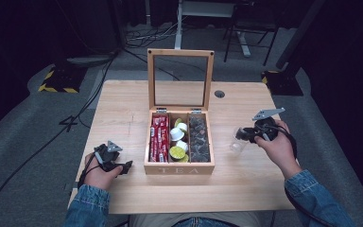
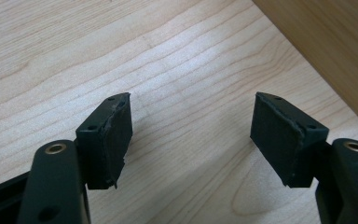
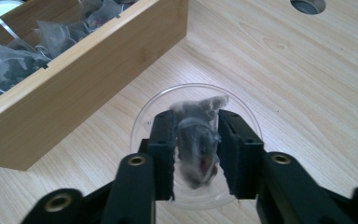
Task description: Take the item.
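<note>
Teabag (image 3: 196, 147): between the right gripper's (image 3: 196, 154) jaws, long axis hanging downward, just above the clear cup (image 3: 142, 122).
Right gripper: slightly parted, pads barely touching the bag.
Left gripper (image 2: 191, 135): wide open, empty, well apart beyond the tea box (image 1: 179, 168).

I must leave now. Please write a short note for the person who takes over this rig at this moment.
Right tool: over the clear cup, tea bag between its pads, grip looks loose.
Left tool: open, empty, above the table left of the tea box.
Done: one bag brought from the box to the cup.
Left: drop the bag in, withdraw.
</note>
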The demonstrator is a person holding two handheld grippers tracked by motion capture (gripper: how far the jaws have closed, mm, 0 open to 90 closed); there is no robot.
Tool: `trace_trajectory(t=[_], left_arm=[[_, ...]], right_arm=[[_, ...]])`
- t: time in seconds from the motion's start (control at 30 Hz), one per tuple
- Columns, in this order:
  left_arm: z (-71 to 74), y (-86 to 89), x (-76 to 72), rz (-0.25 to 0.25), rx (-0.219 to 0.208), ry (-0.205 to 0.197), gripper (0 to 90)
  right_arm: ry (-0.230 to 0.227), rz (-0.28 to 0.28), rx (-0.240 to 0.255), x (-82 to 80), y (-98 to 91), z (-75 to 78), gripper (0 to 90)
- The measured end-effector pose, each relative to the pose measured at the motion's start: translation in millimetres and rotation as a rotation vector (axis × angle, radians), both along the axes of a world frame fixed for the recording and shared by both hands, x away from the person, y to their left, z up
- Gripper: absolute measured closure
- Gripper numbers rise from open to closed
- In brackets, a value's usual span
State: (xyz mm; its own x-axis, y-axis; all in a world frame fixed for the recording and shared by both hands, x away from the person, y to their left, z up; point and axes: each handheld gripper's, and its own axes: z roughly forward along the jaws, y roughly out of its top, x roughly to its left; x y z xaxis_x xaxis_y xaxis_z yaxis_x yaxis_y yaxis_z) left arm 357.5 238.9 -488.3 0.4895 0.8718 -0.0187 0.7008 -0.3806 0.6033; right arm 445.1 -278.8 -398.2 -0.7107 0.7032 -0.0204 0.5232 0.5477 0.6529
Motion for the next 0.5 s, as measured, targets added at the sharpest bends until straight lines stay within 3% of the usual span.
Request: trace_trajectory(t=[0.47, 0.5], left_arm=[[-3.1, 1.2, 1.2, 0.008, -0.007, -0.001, 27.9], [-3.9, 2.1, 2.1, 0.001, -0.011, -0.007, 27.5]], right_arm=[[-0.019, -0.006, 0.028, -1.3, 2.9, 3.2, 53.9], [-0.024, -0.013, 0.046, -0.6, 3.0, 4.0, 49.8]])
